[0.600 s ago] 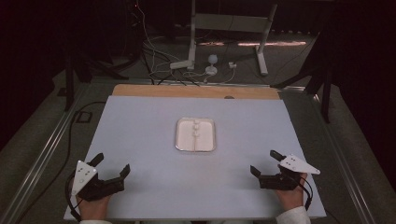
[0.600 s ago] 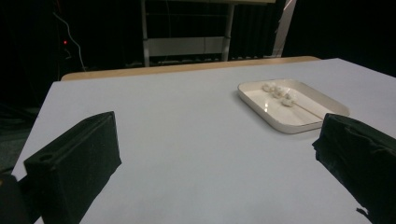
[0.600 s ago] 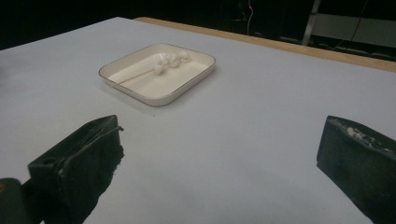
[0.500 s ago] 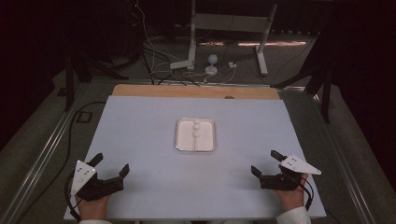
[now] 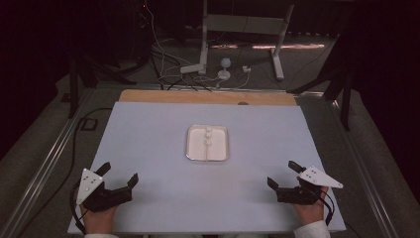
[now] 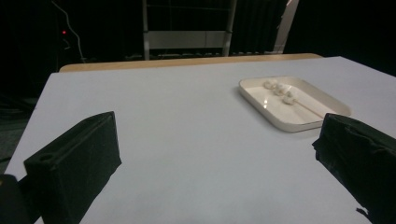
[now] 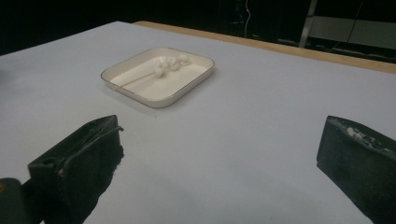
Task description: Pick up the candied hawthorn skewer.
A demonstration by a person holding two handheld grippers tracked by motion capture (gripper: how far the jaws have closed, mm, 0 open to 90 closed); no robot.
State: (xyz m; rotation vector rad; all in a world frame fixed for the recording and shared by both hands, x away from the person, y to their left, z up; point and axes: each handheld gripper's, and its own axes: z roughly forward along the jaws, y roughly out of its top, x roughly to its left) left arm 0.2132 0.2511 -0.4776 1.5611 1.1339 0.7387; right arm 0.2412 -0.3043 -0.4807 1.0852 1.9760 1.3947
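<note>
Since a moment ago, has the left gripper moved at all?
No. In the high view the left gripper sits at the same spot near the table's near-left corner, equally far from the tray, jaws open.

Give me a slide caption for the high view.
Two open handheld grippers, left gripper and right gripper, rest near a white tray holding a skewer.

- The left gripper (image 5: 118, 175), jaws wide apart at 7 o'clock on the table (image 5: 148, 129), has crept slightly toward 6 o'clock.
- The right gripper (image 5: 283, 175), at 5 o'clock, has shifted barely at all.
</note>
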